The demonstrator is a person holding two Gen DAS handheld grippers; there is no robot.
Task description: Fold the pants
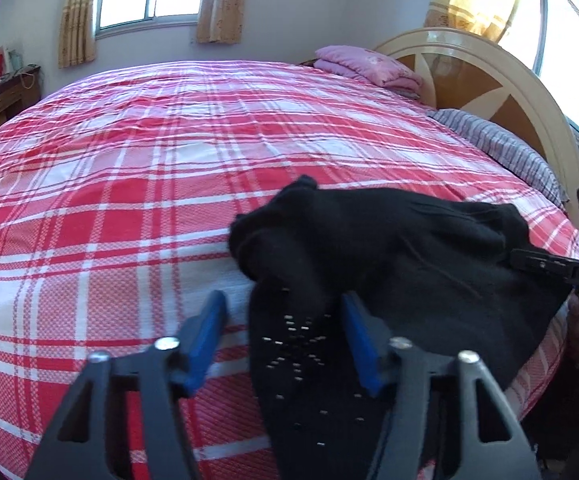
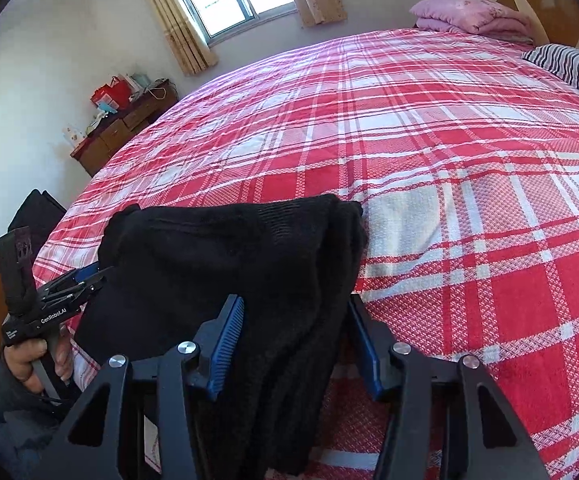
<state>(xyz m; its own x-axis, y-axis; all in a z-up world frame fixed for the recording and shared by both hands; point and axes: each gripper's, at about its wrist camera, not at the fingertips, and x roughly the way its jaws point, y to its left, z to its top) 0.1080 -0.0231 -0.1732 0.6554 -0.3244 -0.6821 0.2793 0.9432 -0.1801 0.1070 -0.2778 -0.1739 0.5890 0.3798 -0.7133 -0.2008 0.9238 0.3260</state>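
Black pants lie bunched and folded near the front edge of a bed with a red and white plaid sheet. My left gripper straddles one end of them. Its right pad touches the cloth, while bare sheet shows between its left pad and the cloth, so it is open. My right gripper has a thick fold filling the space between its blue pads, which press on it. Each gripper also shows in the other's view: the right gripper and the left gripper, which a hand holds.
A folded pink quilt and a striped pillow lie by the curved headboard. A wooden dresser with bags on it stands by the far wall under a curtained window.
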